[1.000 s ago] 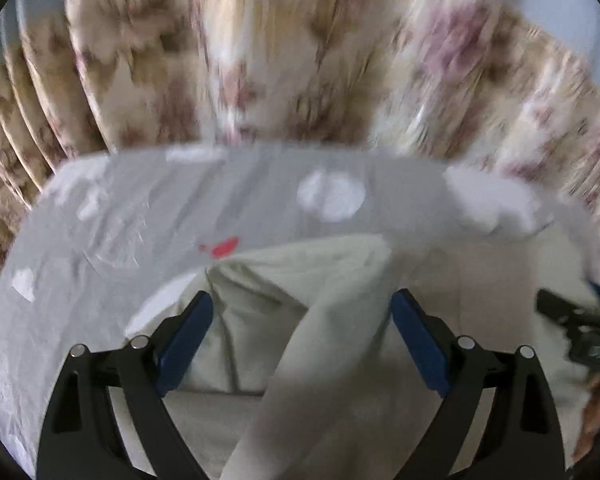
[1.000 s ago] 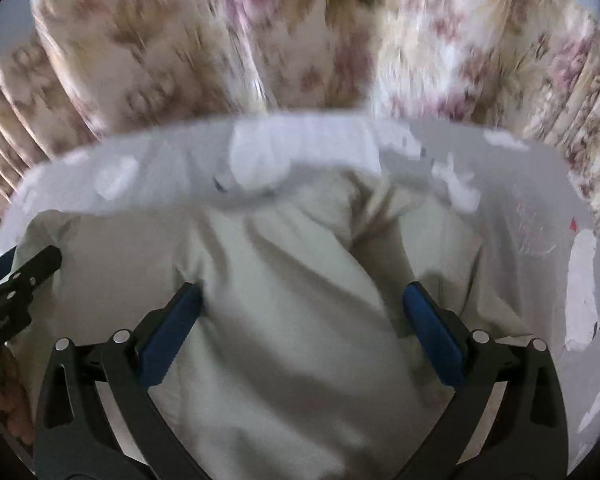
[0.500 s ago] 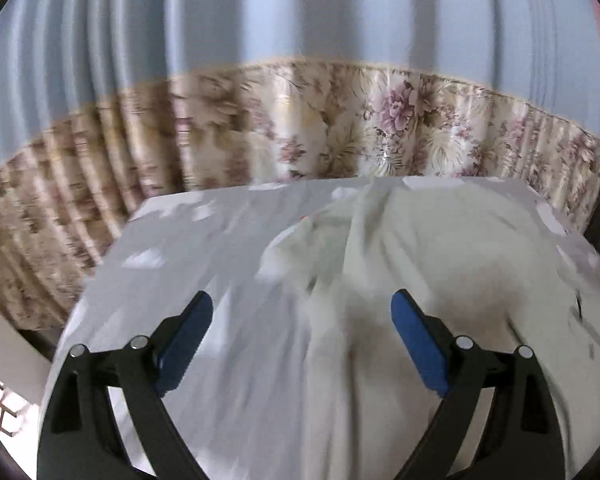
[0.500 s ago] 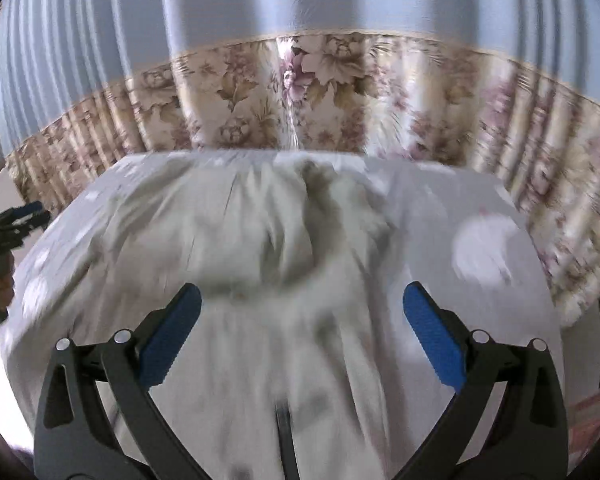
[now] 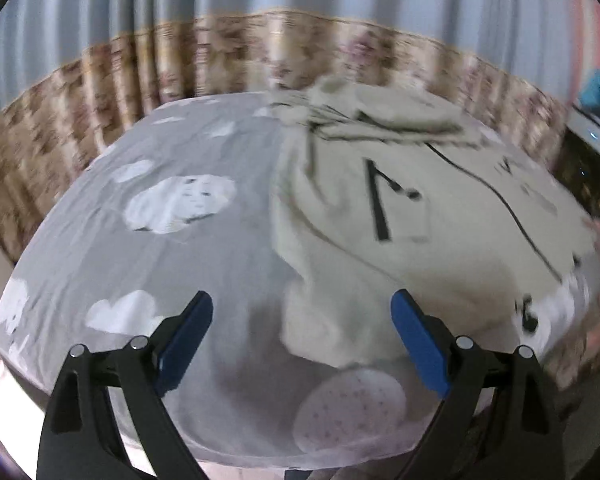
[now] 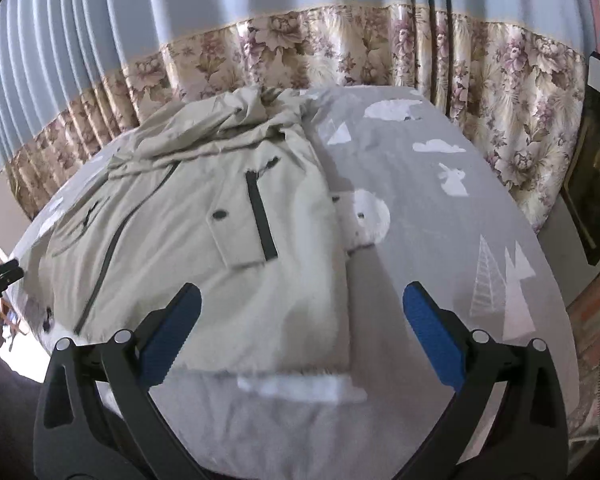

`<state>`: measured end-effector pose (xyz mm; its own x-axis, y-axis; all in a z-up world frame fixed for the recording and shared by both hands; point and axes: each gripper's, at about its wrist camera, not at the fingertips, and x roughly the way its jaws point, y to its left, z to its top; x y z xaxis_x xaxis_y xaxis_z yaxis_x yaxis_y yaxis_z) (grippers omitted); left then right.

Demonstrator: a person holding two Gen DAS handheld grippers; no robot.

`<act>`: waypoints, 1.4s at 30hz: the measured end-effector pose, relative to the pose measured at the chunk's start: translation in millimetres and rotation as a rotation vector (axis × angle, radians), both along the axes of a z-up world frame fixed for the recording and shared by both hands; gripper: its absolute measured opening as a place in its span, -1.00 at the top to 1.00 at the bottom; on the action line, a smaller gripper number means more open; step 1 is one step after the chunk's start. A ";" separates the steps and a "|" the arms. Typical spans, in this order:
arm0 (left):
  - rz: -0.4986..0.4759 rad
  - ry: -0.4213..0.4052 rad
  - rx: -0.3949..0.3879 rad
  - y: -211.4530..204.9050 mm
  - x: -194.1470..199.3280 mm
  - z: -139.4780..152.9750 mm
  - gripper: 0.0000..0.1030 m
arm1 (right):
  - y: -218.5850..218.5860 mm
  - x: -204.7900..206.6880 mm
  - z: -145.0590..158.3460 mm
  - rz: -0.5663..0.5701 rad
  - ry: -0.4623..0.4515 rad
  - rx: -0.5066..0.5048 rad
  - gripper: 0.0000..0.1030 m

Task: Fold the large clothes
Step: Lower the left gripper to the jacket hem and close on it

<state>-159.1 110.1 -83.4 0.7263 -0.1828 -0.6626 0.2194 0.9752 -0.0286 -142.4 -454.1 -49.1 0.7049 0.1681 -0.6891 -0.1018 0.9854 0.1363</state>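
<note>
Both tongs wide, holding nothing: left tongs [image 5: 302, 334], right tongs [image 6: 302, 326]. Beige jacket [image 6: 204, 216] lies front-up on grey sheet [image 6: 428, 208], hood end bunched toward curtain [image 6: 340, 52].

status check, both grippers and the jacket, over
Left gripper open, empty, above the bed sheet. Right gripper open, empty, over the jacket hem. Jacket lying face up on the sheet, hood end bunched, unfolded. Nothing in the way.
</note>
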 end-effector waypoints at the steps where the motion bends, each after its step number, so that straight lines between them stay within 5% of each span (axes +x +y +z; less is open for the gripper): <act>1: -0.015 -0.009 0.010 -4.9 1.9 -2.4 -0.77 | -0.6 -1.4 -0.7 -0.007 0.001 -0.007 -0.94; 6: -0.009 0.029 -0.021 -13.0 19.0 -16.6 -0.73 | -6.3 -1.8 -3.6 -0.036 0.000 0.012 -0.94; 8: -0.023 0.025 -0.017 -20.2 18.4 -19.2 -0.52 | -3.1 -1.9 -4.7 -0.034 0.001 0.011 -0.94; 12: -0.071 0.002 -0.029 -32.6 15.3 -17.9 0.34 | 0.6 0.6 -9.2 -0.008 0.010 -0.005 -0.94; 15: -0.048 0.014 -0.121 -29.0 17.5 -14.5 0.64 | -0.5 0.4 -8.4 0.005 0.006 0.000 -0.94; 24: -0.052 -0.015 -0.213 -23.8 19.5 14.4 0.75 | -19.8 -5.0 -4.6 0.097 -0.008 0.075 -0.93; 25: -0.056 -0.027 -0.195 -25.4 20.1 18.6 0.75 | -20.9 -1.4 -8.0 0.079 0.003 0.072 -0.88; 27: -0.063 -0.035 -0.180 -26.7 20.5 21.8 0.75 | -19.1 3.3 -14.6 0.058 0.020 0.063 -0.35; 29: -0.058 -0.032 -0.186 -25.5 21.3 23.3 0.75 | -13.6 9.3 -27.9 0.048 0.072 0.051 -0.05; 31: -0.049 -0.026 -0.194 -23.5 22.2 23.0 0.75 | -5.9 8.8 -31.7 0.064 0.071 0.047 0.02; 35: -0.040 -0.007 -0.213 -19.5 24.4 24.2 0.75 | 10.1 6.9 -24.1 0.104 0.086 0.005 0.69; 42: -0.049 -0.016 -0.212 -8.4 25.9 44.3 0.79 | 23.2 -0.6 17.9 0.160 0.022 -0.022 0.87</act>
